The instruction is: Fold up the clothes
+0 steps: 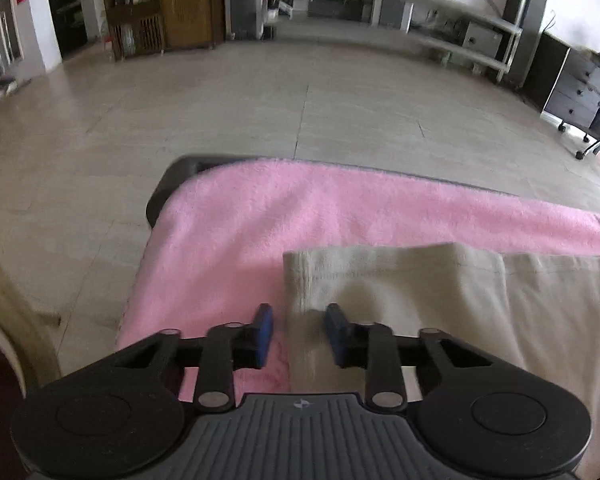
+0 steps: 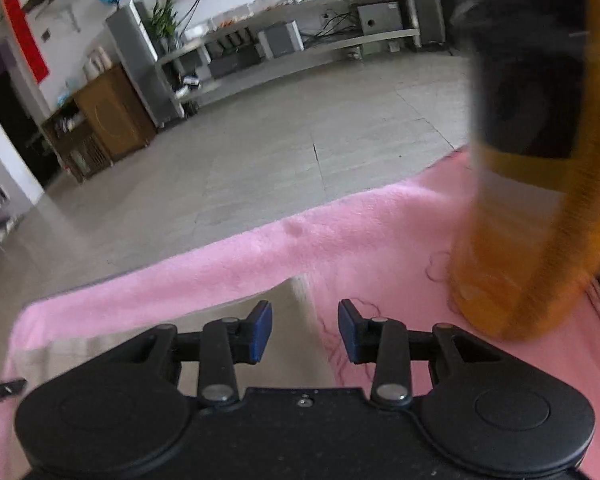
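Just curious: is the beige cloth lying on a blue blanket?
No, the beige cloth lies on a pink blanket.

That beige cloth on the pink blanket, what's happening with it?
A person is folding clothes with a hand-held claw in each hand. A beige garment lies on a pink blanket. The left claw is open at the garment's left edge, with that edge between its blue fingers but not pinched. The right claw is open at the garment's right corner. Nothing is gripped yet. A blurred orange and black object stands close by on the right.
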The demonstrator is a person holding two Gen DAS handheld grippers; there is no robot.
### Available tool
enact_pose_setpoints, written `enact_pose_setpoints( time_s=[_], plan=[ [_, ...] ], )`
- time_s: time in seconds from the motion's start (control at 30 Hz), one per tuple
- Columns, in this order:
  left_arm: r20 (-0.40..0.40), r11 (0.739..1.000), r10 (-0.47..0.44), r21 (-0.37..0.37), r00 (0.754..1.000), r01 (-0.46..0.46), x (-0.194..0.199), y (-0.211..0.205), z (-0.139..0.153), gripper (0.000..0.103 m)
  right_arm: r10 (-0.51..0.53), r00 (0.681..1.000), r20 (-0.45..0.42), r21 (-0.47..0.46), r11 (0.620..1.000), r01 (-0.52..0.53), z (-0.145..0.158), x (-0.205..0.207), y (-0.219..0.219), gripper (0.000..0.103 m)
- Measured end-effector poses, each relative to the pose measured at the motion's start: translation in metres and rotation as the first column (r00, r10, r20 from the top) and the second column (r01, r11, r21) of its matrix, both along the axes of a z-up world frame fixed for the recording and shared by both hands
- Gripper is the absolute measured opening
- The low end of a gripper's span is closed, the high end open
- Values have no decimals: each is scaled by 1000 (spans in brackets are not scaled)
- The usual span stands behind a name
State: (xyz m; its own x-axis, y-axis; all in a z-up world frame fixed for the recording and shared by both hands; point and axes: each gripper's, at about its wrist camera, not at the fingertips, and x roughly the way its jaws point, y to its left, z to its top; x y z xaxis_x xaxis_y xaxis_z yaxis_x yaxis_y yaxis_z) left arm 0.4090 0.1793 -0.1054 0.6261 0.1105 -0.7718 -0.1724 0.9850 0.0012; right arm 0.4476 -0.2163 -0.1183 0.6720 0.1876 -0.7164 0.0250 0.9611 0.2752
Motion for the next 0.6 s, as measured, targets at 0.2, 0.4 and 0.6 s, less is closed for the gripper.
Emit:
enact_pose_setpoints(
  time_s=[0.2,0.4,0.6],
  plan=[
    [134,983,-54,183,990,29,-8,-17,14,2,37,993,114,-122,992,-23,5,-5,18,4],
    [100,924,-68,380,993,25,4,-41,-14,5,53,983,175,-313,950,4,-10,-13,38,4],
    [30,933,61,353,998,-68,-2,-35,2,26,-9,995,102,-289,956,38,4,-20,31,32]
  ],
)
